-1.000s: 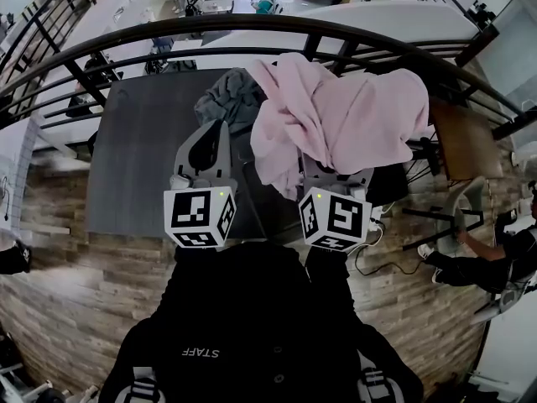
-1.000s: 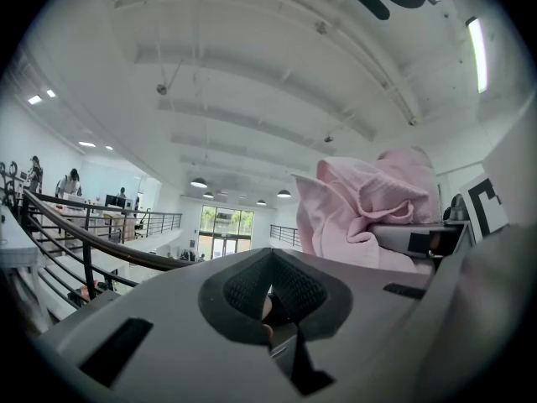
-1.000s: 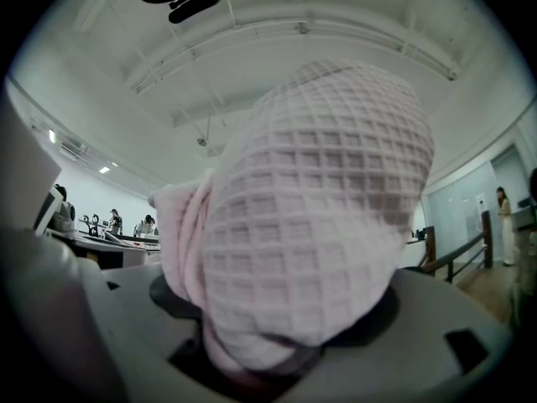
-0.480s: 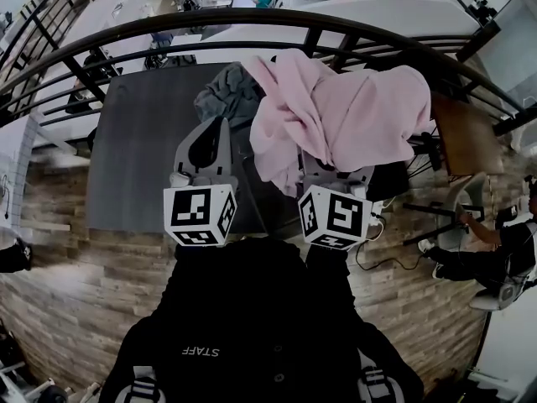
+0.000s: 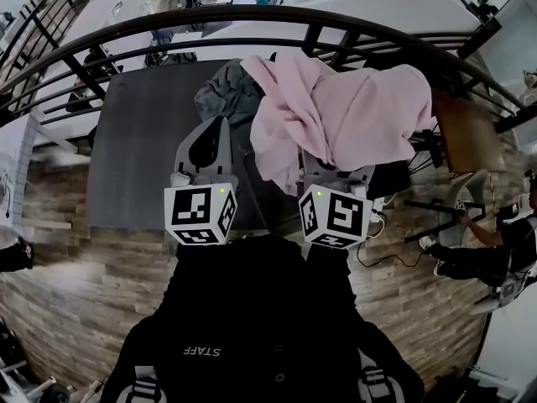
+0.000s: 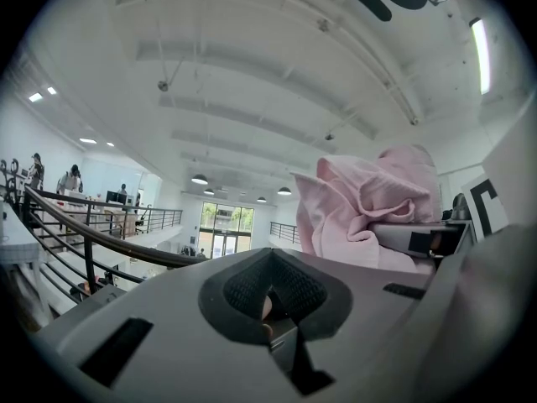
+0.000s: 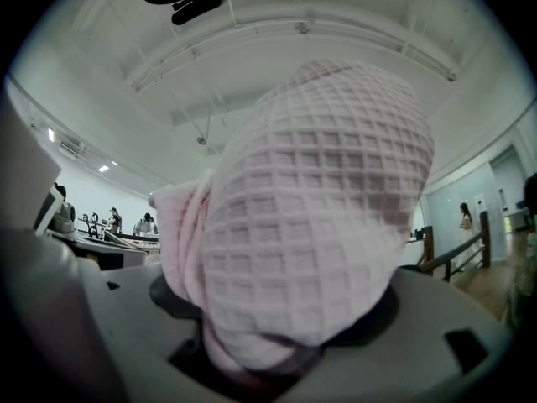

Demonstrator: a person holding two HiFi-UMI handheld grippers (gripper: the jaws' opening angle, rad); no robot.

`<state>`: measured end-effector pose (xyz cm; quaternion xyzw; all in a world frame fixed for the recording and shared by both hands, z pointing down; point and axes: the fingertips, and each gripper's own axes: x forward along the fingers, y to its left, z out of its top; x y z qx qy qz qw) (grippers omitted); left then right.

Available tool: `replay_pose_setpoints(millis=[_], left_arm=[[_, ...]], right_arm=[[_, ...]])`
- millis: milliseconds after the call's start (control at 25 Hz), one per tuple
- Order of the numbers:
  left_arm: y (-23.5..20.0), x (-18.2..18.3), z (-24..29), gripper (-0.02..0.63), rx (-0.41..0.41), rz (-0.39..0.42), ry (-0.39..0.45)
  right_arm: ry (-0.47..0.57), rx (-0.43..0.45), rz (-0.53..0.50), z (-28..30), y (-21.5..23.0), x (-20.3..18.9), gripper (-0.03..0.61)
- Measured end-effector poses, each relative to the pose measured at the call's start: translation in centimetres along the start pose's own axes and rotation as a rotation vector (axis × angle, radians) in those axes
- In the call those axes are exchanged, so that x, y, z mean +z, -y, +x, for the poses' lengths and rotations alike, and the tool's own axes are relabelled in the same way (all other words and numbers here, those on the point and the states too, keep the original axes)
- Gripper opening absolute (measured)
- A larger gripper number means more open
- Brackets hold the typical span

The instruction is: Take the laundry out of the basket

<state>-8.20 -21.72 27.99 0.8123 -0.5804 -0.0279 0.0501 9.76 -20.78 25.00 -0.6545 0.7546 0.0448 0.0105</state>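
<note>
The right gripper (image 5: 334,175) has its fingers clenched on a pink waffle-weave towel (image 5: 336,116). The right gripper view looks up at the ceiling, and there the towel (image 7: 310,208) bulges out from between the fingers and flops over them. So the towel is lifted above the near right corner of the dark worktop (image 5: 138,149), gathered at the fingers. Its long axis runs out to the right, away from the worktop, and one shorter fold hangs down toward the worktop's near edge. The left gripper (image 5: 218,128) is held over the worktop's near edge, its fingers pressed together on nothing. In the left gripper view the towel (image 6: 369,208) sits just off to the right of the closed fingers (image 6: 268,309). The right hand has the grip, while the left is near enough to catch the hanging fold. A grey garment (image 5: 228,91) lies crumpled on the far right part of the worktop, touching the towel's left edge. Counted: two grippers, one pink towel, one grey garment. No basket can be made out; it may be hidden under the towel.
</note>
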Motion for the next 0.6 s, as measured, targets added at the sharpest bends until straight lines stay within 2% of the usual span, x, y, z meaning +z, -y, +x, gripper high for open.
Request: replay_pose_setpoints(millis=[600], left_arm=[[-0.44,-0.34,-0.53,0.0,0.02,-0.02,-0.002]], right_arm=[[0.003,-0.001,-0.024,-0.42,-0.18,0.31,0.39]])
